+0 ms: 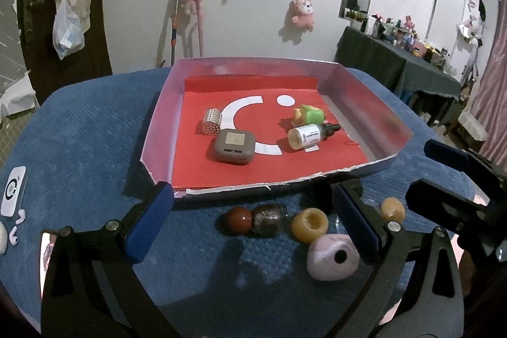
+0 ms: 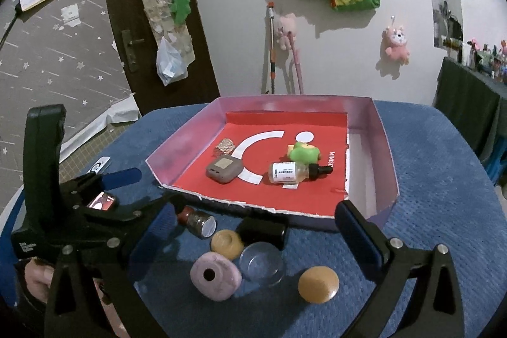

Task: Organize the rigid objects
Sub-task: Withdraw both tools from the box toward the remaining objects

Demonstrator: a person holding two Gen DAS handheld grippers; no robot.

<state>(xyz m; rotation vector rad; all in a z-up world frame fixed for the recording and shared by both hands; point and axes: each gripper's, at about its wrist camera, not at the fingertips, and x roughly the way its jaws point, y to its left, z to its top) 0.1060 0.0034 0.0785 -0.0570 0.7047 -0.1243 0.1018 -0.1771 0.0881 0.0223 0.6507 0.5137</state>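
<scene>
Blue textured cloth surface (image 1: 95, 122). Shallow pink-walled tray (image 1: 364, 94) with red liner sits far-centre on it. Near the tray's front edge, directly on the cloth: red-capped dark jar (image 1: 256, 219) lying on its side, two amber beads (image 1: 309, 225) (image 1: 392, 209), lilac bead with hole (image 1: 332, 255), clear lid (image 2: 261, 263), black cylinder (image 2: 263, 230). White card (image 1: 12, 190) far left.

The dropper bottle (image 1: 309, 136) lies in the tray (image 1: 364, 91) (beads (image 1: 309, 225) before it).

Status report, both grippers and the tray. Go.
Left gripper open, empty; right gripper open, empty. Pink-walled red-floored tray holds four items. Lilac ring-shaped block and amber round pieces wait on blue cloth. Nothing blocking.
</scene>
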